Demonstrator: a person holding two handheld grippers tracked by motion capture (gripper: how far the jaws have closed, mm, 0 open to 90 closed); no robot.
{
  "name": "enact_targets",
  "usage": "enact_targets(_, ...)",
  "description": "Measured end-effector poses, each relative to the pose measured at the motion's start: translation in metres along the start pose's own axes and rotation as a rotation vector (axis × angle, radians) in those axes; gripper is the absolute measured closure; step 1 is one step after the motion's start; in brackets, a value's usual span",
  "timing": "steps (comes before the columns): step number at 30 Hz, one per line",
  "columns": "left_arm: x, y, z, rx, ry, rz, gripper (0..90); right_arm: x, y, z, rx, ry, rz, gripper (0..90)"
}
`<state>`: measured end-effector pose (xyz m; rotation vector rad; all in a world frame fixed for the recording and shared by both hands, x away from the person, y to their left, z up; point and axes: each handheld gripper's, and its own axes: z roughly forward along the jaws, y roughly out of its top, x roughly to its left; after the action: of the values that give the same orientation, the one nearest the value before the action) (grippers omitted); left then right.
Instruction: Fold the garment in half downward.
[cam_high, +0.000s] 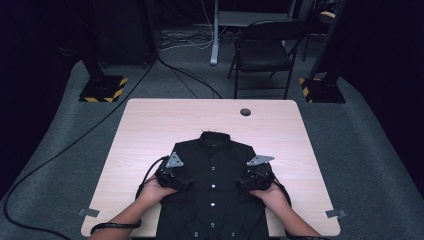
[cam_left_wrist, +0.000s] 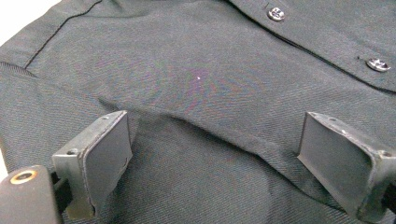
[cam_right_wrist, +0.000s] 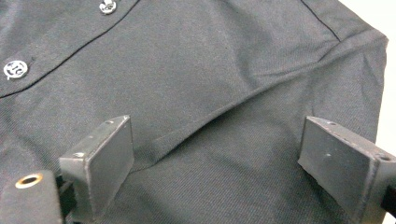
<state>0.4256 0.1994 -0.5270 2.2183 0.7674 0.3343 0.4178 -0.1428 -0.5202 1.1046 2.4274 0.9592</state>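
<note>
A black button-up shirt (cam_high: 212, 165) lies flat on the light wood table (cam_high: 150, 125), collar toward the far side, a row of pale buttons down its middle. My left gripper (cam_high: 176, 179) rests on the shirt's left half and my right gripper (cam_high: 252, 181) on its right half. In the left gripper view the left gripper (cam_left_wrist: 215, 154) stands open just over the dark cloth (cam_left_wrist: 196, 84), with a fold running between the jaws. In the right gripper view the right gripper (cam_right_wrist: 215, 154) is open too, over a fold of cloth (cam_right_wrist: 224, 70) near the shirt's edge. Neither grips anything.
A round cable hole (cam_high: 245, 112) sits near the table's far edge. Tape marks (cam_high: 89, 212) lie at both front corners. Beyond the table stand a black folding chair (cam_high: 262, 50) and two stand bases with yellow-black stripes (cam_high: 102, 89). A cable (cam_high: 75, 145) runs over the carpet at left.
</note>
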Motion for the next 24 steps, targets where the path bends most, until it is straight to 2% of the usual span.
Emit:
enact_targets(6, 0.000, -0.001, 0.000, -0.006, 0.001, -0.001, 9.4, -0.002, 0.007, -0.003, 0.007, 0.007, 0.017, 12.7)
enact_targets(14, 0.000, -0.001, 0.000, -0.007, 0.001, 0.000, 9.3, -0.016, 0.022, -0.006, -0.014, 0.015, 0.051, 20.7)
enact_targets(24, 0.000, -0.001, 0.000, -0.007, 0.002, -0.001, 9.3, -0.032, 0.030, 0.001, -0.020, -0.016, 0.076, 28.9)
